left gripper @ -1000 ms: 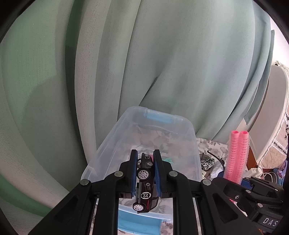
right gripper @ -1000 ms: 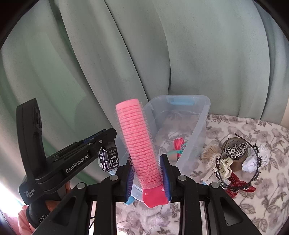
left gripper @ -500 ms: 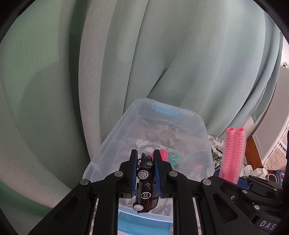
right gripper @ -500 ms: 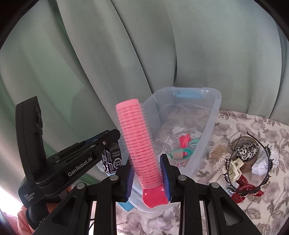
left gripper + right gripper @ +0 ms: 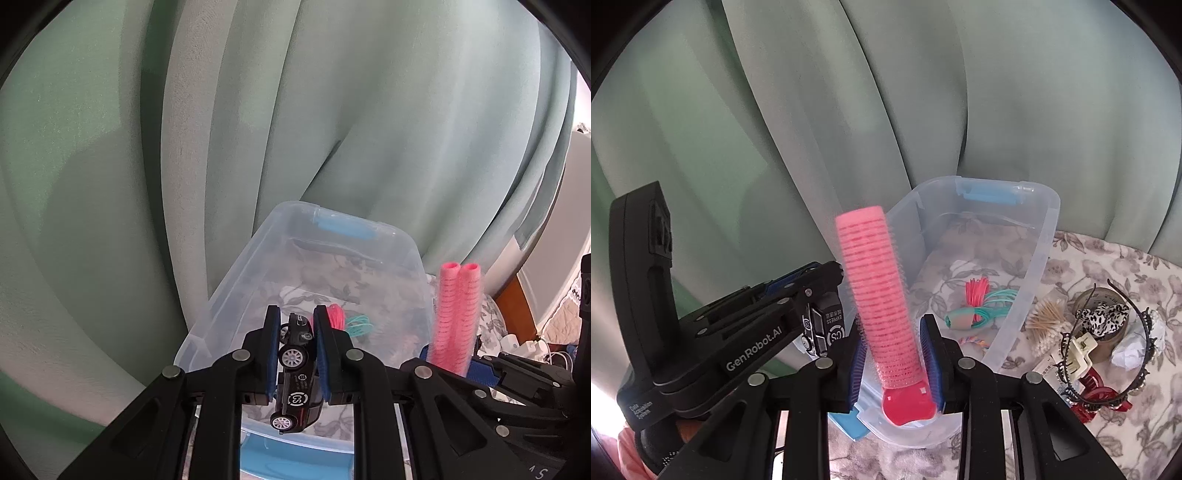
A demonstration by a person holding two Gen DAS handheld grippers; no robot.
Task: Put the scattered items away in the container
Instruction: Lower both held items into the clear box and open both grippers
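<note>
Clear plastic, the container (image 5: 258,273) had grown larger in both wrist views over the past second, so both grippers had closed in on it and were now poised near its front rim. That put the drop close; my judgement is that release was the step in hand.

The left gripper (image 5: 295,325) was clamped narrow on a black toy car (image 5: 295,373), which hung nose-up between the blue pads, above the container's near end. The right gripper (image 5: 892,332) was closed on a pink hair roller clip (image 5: 879,295), standing upright and leaning slightly left, just over the container's front corner.

Inside the container lay a bundle of pink and teal cords (image 5: 979,299) on its floor. Outside it, just right of its long wall, cotton swabs (image 5: 1047,325), a headband (image 5: 1123,332) and a hair claw (image 5: 1078,347) were scattered on the floral cloth (image 5: 1108,258), not yet tidied.
</note>
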